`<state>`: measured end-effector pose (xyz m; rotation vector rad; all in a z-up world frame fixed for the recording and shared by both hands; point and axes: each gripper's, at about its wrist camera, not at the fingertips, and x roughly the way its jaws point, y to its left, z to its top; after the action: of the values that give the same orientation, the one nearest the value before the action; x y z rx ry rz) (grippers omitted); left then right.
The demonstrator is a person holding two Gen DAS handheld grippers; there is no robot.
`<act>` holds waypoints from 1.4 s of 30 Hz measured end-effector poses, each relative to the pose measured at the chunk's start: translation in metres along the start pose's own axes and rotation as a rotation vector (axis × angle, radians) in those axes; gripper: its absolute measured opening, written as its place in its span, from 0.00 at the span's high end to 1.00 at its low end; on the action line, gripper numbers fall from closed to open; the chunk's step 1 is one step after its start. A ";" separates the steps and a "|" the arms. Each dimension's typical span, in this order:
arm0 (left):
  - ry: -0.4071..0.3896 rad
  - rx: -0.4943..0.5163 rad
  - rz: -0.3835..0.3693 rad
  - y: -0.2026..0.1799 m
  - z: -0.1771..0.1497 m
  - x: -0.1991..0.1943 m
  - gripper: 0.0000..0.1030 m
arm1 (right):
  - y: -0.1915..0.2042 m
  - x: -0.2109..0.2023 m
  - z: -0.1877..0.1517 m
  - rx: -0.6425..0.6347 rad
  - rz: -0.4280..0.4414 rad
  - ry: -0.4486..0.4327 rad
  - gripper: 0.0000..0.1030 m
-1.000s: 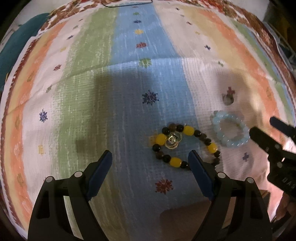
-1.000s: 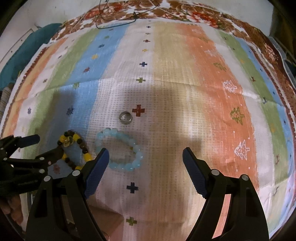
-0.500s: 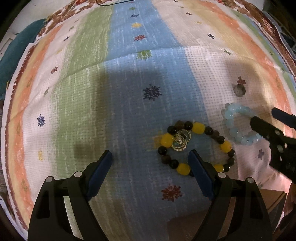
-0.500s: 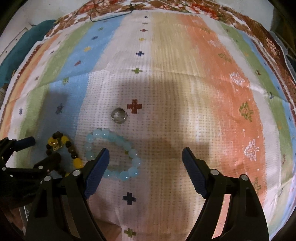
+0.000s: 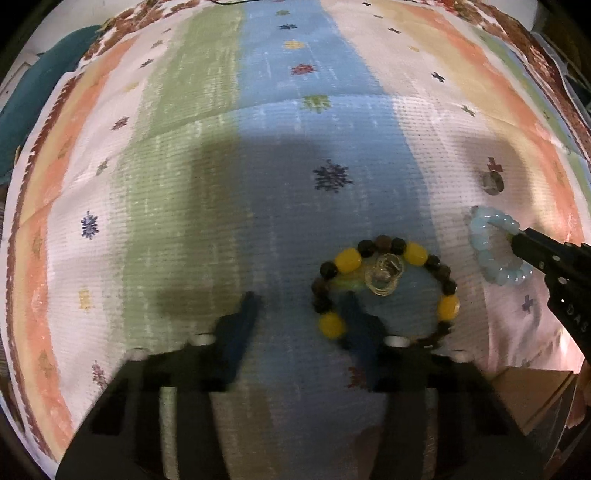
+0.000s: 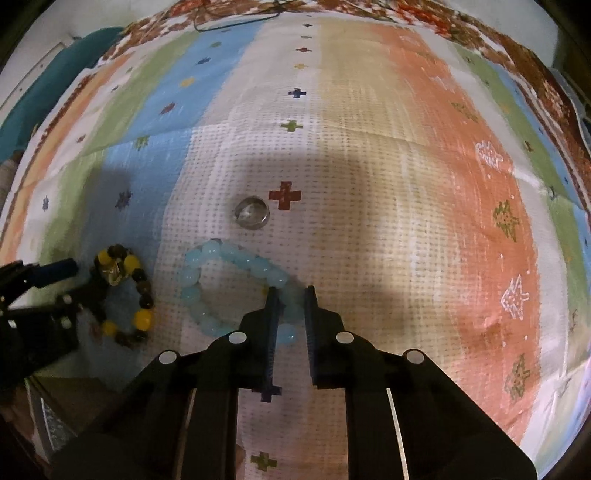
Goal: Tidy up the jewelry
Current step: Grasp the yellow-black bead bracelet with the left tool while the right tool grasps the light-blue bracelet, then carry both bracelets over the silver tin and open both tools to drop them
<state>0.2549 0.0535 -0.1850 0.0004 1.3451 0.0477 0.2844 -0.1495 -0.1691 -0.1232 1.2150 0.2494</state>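
A bracelet of yellow and dark brown beads [image 5: 448, 306] lies on the striped cloth, with small gold rings [image 5: 384, 275] resting inside its loop. My left gripper [image 5: 299, 301] is blurred and its jaws are closing. The bracelet's left beads sit between them, and the pads do not press on them. It shows at the left edge of the right wrist view [image 6: 74, 280]. My right gripper [image 6: 290, 295] points down, shut on the right side of the pale blue bead bracelet [image 6: 207, 258]. From the left wrist view, that gripper [image 5: 517, 238] pinches the same bracelet [image 5: 480, 240]. A silver ring [image 6: 251, 218] lies just beyond.
The striped, patterned cloth [image 6: 406, 166] covers the whole surface. A teal fabric [image 5: 33, 99] lies off its far left edge. A cardboard box corner [image 5: 532, 391] shows near the front right. A thin dark cable [image 6: 236, 22] lies at the far edge.
Both grippers' jaws have narrowed. The right one went from wide open to shut on the pale blue bracelet. The left one has drawn in around the left side of the yellow and brown bracelet.
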 end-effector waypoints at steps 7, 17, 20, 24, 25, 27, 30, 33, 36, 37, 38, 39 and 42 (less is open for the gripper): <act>-0.009 -0.020 -0.009 0.019 0.000 -0.006 0.89 | -0.010 -0.017 0.006 0.069 0.045 -0.058 0.88; -0.095 -0.019 -0.093 0.010 0.002 -0.053 0.89 | -0.007 -0.049 0.007 0.093 0.067 -0.119 0.88; -0.117 -0.009 -0.113 0.000 -0.005 -0.069 0.89 | -0.006 -0.054 0.008 0.082 0.071 -0.122 0.88; -0.115 -0.030 -0.084 -0.013 0.003 -0.074 0.89 | 0.002 -0.064 0.006 0.044 0.043 -0.139 0.88; -0.118 -0.029 -0.090 -0.014 0.002 -0.076 0.89 | 0.002 -0.067 0.004 0.042 0.046 -0.141 0.88; -0.128 -0.021 -0.089 -0.017 0.000 -0.082 0.89 | 0.002 -0.071 0.002 0.052 0.063 -0.145 0.88; -0.142 -0.010 -0.094 -0.017 -0.003 -0.090 0.89 | 0.003 -0.081 -0.001 0.050 0.101 -0.171 0.88; -0.161 -0.012 -0.119 -0.017 -0.005 -0.100 0.89 | 0.008 -0.093 -0.005 0.015 0.094 -0.210 0.88; -0.192 -0.019 -0.102 -0.016 -0.006 -0.110 0.89 | 0.009 -0.103 -0.008 0.008 0.067 -0.250 0.88; -0.202 -0.024 -0.104 -0.015 -0.007 -0.114 0.89 | 0.009 -0.105 -0.008 0.009 0.069 -0.256 0.88; -0.207 -0.027 -0.110 -0.014 -0.007 -0.117 0.89 | 0.009 -0.108 -0.009 0.009 0.070 -0.262 0.88; -0.220 -0.036 -0.115 -0.013 -0.009 -0.121 0.89 | 0.010 -0.110 -0.009 0.003 0.071 -0.269 0.88; -0.251 -0.047 -0.123 -0.012 -0.013 -0.130 0.89 | 0.013 -0.118 -0.011 -0.018 0.046 -0.310 0.88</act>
<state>0.2138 0.0370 -0.0613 -0.1120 1.0901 -0.0241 0.2321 -0.1539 -0.0615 -0.0686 0.9080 0.3078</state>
